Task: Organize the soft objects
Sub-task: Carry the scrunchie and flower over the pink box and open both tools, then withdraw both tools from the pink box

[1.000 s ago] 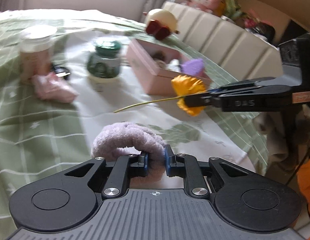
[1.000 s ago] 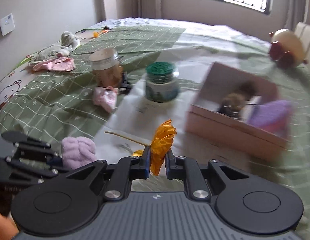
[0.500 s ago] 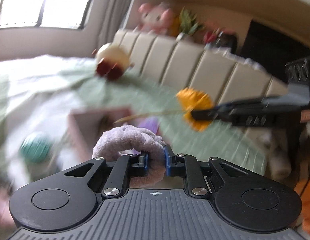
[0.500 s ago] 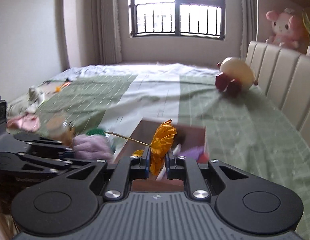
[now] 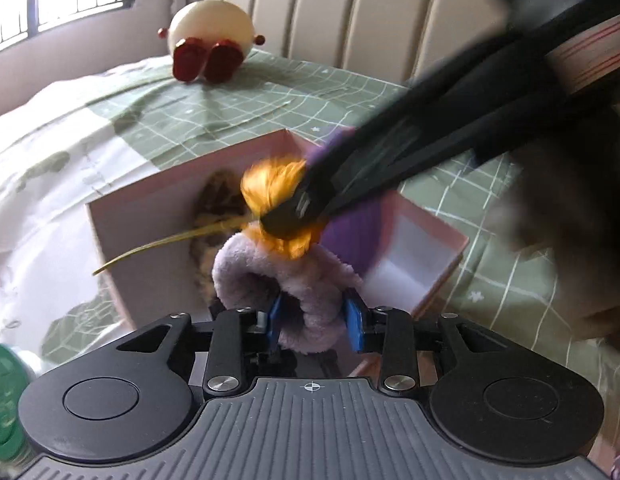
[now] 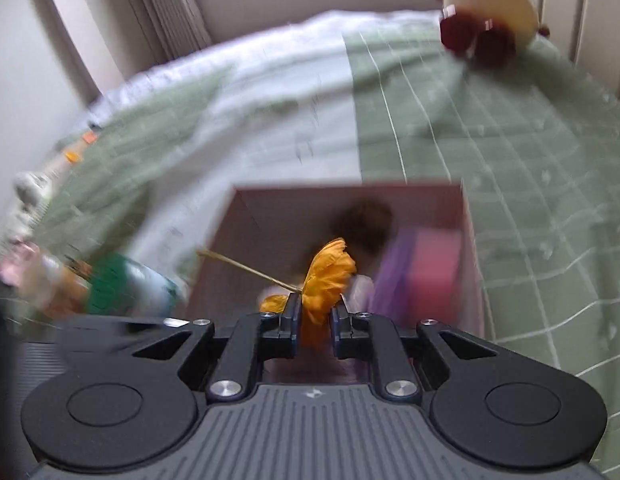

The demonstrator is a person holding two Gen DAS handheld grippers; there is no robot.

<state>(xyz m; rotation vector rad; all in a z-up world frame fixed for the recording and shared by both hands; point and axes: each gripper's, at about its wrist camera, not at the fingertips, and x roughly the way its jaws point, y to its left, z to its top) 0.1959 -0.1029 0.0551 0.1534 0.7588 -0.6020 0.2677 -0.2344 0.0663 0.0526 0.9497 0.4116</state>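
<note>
Left tool [image 5: 315,326] pinches the lilac scrunchie [image 5: 286,276], right tool [image 6: 313,316] the orange flower [image 6: 328,276], both over the pink box [image 5: 150,200]; crowding risks the stem snagging the rim.

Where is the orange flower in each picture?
Left wrist view: the orange flower sits mid-frame, pinched by the right tool reaching in from the upper right, above the pink box.
Right wrist view: the flower is low center, between that tool's fingers, over the same box.
Shared landmark: the round cream plush toy.

scrunchie [image 5: 286,276]: fuzzy plush | flower [image 6: 328,280]: silky fabric | box [image 5: 150,200]: matt card
</note>
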